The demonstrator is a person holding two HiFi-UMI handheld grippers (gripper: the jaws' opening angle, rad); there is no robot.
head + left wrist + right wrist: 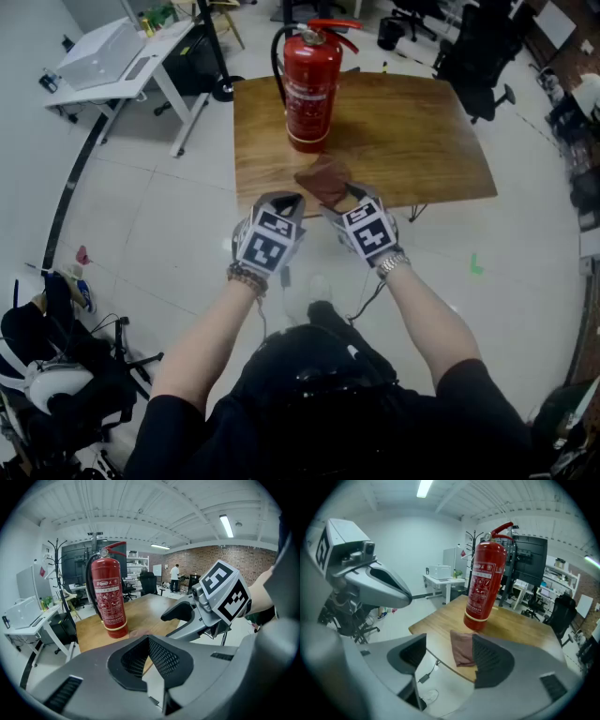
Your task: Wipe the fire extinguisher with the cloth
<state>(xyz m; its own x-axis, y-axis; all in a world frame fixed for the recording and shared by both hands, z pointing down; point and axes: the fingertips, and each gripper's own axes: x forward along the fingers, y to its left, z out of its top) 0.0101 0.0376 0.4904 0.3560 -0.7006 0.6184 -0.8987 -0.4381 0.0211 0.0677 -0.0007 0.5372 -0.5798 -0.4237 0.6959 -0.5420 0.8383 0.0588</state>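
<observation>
Well, I am at the very first step: the cloth is not picked up yet, so no wiping has begun. The wooden tabletop (412,141) stands in front of me. The red fire extinguisher (310,89) is upright on its near-left part, its hose and handle at the top. The brown cloth (323,178) lies folded and flat just in front of the extinguisher's base, near the tabletop's front edge.

My right gripper (449,663) points down at that cloth with its jaws spread wide. The cloth shows between them in the right gripper view, but the pads do not press on it and the gripper has hold of nothing. My left gripper (149,658) hangs beside it to the left, off the front edge of the tabletop, jaws fully together and empty.

As I judge it, the next move is to bring the right gripper down until the open jaws straddle the cloth, then pinch. Since the cloth lies flat, I should catch a fold or its near edge so the pads don't scrape the wood. It can then be lifted against the red cylinder.
</observation>
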